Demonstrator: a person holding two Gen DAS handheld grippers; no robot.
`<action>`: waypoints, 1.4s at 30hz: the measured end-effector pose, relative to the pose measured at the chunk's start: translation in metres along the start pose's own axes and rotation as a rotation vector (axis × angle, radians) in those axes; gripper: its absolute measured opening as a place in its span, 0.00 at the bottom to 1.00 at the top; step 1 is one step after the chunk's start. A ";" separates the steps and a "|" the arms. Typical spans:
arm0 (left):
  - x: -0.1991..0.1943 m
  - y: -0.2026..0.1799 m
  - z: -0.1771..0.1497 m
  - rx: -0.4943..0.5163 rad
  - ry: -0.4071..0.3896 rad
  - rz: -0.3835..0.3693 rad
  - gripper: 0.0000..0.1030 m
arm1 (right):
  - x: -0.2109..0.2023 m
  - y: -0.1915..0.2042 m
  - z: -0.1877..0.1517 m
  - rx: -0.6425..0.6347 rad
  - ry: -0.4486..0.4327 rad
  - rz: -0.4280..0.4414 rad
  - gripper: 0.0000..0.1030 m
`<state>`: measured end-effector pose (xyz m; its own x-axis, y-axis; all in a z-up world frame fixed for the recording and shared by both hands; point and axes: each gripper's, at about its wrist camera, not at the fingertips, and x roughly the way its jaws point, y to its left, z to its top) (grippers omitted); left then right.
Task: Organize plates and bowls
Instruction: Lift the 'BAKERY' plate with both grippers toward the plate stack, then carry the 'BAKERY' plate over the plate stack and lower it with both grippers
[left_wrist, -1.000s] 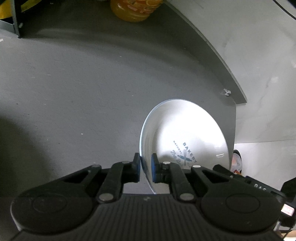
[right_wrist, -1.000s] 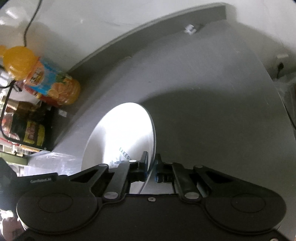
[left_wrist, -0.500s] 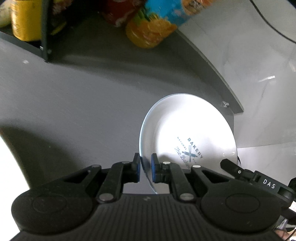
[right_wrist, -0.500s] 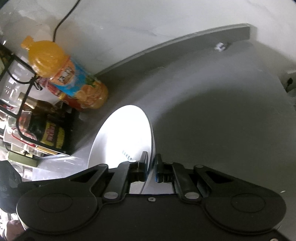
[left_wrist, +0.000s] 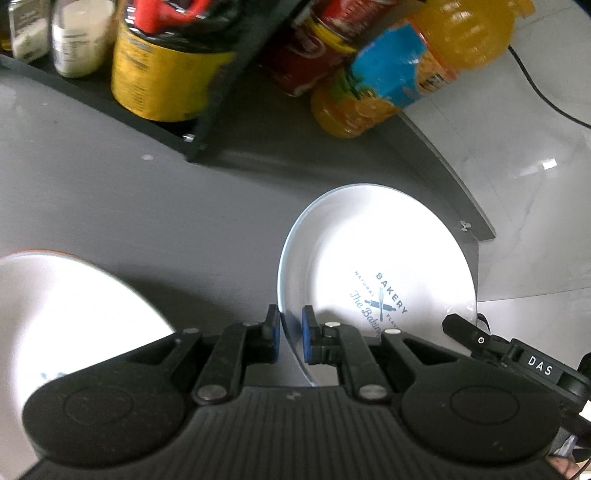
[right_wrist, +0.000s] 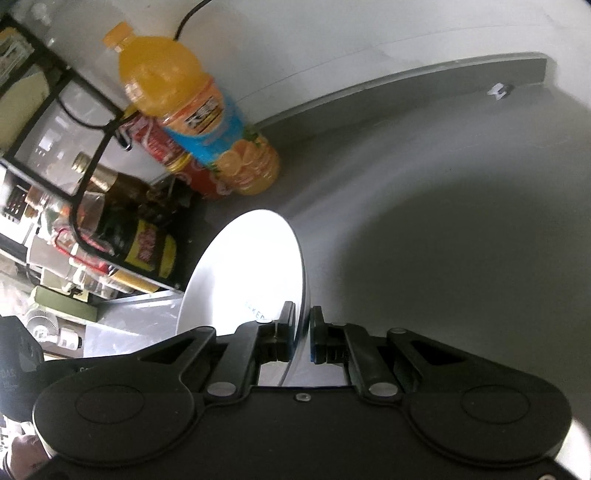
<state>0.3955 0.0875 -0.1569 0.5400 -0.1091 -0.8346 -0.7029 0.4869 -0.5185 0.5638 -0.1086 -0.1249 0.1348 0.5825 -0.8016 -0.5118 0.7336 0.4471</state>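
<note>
I carry the white round "Bakery" print plate, left claw and right claw both clamped on its rim, and next must set it on the white orange-rimmed plate lying left of it on the grey desk.

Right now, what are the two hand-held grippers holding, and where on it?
Both grip one white plate by its rim: the left hand-held gripper on one edge, the right hand-held gripper on the opposite edge.

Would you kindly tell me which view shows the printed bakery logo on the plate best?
The left wrist view: the plate faces the camera, so the bakery logo reads clearly. In the right wrist view the plate is glare-washed and only a few logo letters show.
</note>
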 end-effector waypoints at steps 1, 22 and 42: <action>-0.004 0.003 0.000 0.001 0.000 0.002 0.09 | 0.001 0.004 -0.002 0.000 0.001 0.003 0.07; -0.054 0.075 -0.018 0.059 0.038 0.031 0.09 | 0.006 0.055 -0.074 0.071 -0.009 0.017 0.07; -0.088 0.118 -0.050 0.111 0.037 0.025 0.10 | -0.005 0.075 -0.146 0.098 -0.020 -0.003 0.07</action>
<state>0.2416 0.1118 -0.1537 0.5038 -0.1269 -0.8545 -0.6593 0.5827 -0.4752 0.4012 -0.1077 -0.1451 0.1541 0.5863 -0.7953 -0.4260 0.7657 0.4819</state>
